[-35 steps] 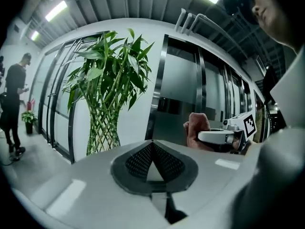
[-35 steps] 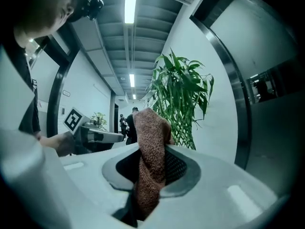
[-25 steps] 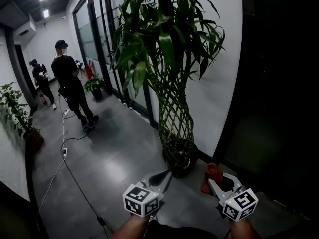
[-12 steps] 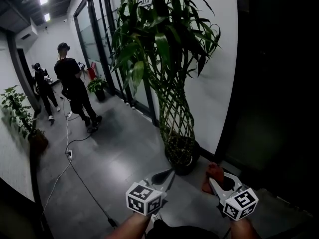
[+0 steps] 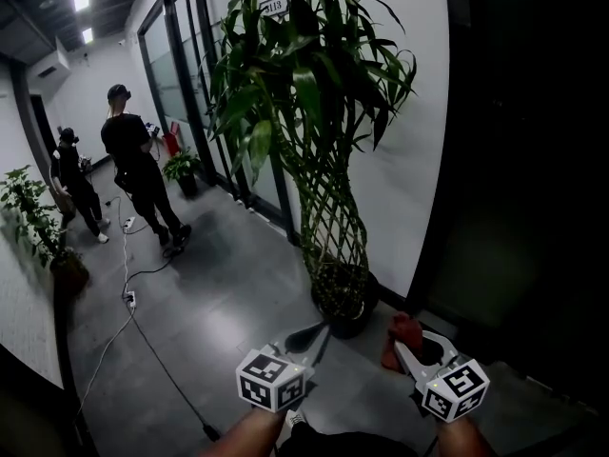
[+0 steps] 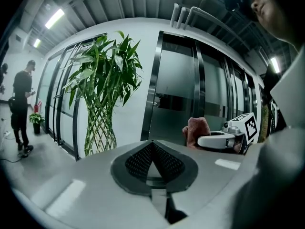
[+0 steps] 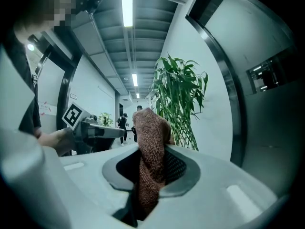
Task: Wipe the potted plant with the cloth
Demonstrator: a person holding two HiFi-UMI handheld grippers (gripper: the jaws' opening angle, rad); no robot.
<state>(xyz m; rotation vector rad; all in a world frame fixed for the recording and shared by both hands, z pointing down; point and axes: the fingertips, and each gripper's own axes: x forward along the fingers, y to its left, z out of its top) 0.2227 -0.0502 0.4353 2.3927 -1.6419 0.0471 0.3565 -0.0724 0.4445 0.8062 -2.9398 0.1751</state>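
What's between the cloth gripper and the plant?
Only bare floor lies between the right gripper, holding the cloth, and the potted plant, in the head view.

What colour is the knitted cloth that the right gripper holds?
Reddish brown. The knitted cloth shows best in the right gripper view, close up.
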